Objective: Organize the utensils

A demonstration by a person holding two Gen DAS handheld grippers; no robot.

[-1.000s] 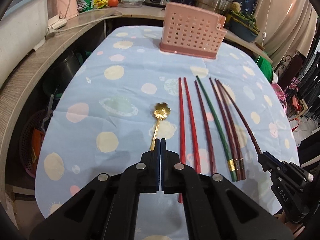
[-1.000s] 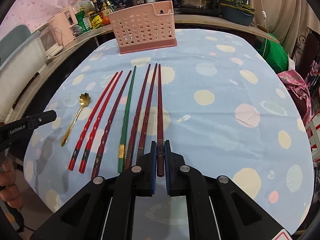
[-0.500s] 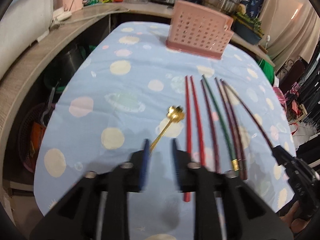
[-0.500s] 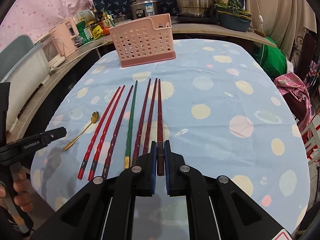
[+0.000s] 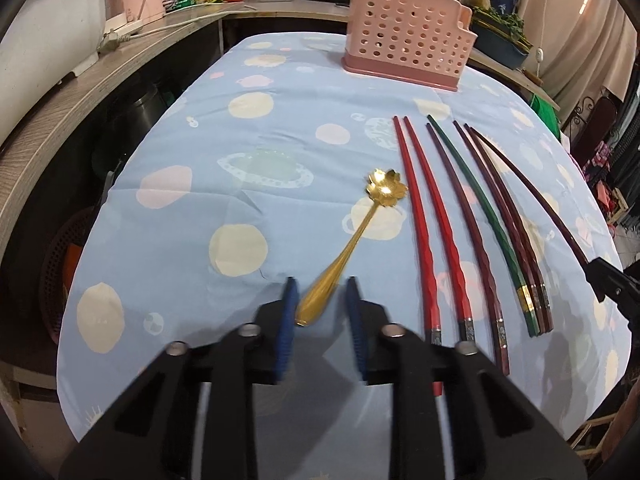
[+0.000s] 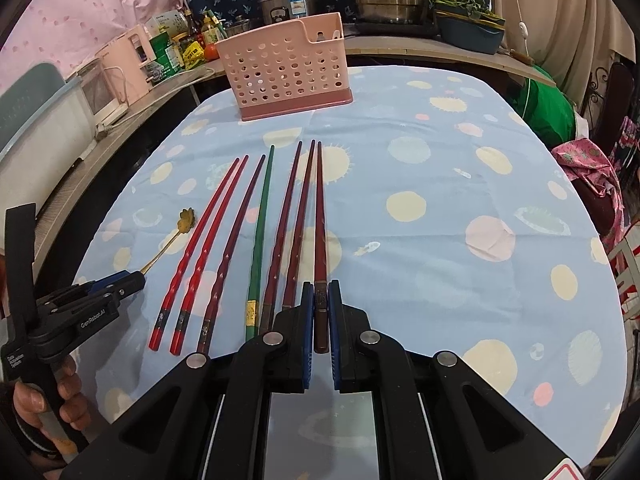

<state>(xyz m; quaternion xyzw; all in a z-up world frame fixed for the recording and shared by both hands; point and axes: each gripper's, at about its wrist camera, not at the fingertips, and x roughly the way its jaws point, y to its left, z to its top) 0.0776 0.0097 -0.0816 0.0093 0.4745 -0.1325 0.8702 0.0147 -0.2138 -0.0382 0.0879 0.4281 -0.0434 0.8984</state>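
Note:
A gold flower-bowled spoon [image 5: 360, 232] lies on the blue spotted tablecloth [image 5: 240, 160], left of a row of chopsticks. My left gripper [image 5: 320, 286] is open, its jaws on either side of the spoon's handle end. My right gripper [image 6: 320, 288] is shut on the rightmost dark red chopstick [image 6: 319, 216], holding its butt end. Two red chopsticks [image 6: 208, 236], a maroon one, a green one [image 6: 262, 224] and two more dark red ones lie side by side. A pink perforated utensil basket [image 6: 286, 66] stands at the table's far end.
A wooden counter [image 5: 60, 112] runs along the left with a pink appliance, bottles and pots behind the basket. A red basket [image 5: 56, 264] sits on the floor at the left. A green bundle [image 6: 548, 108] and pink cloth lie beyond the table's right edge.
My left gripper has opened and moved forward around the spoon's handle end. My right gripper has stayed shut on the dark red chopstick and pulled back a little.

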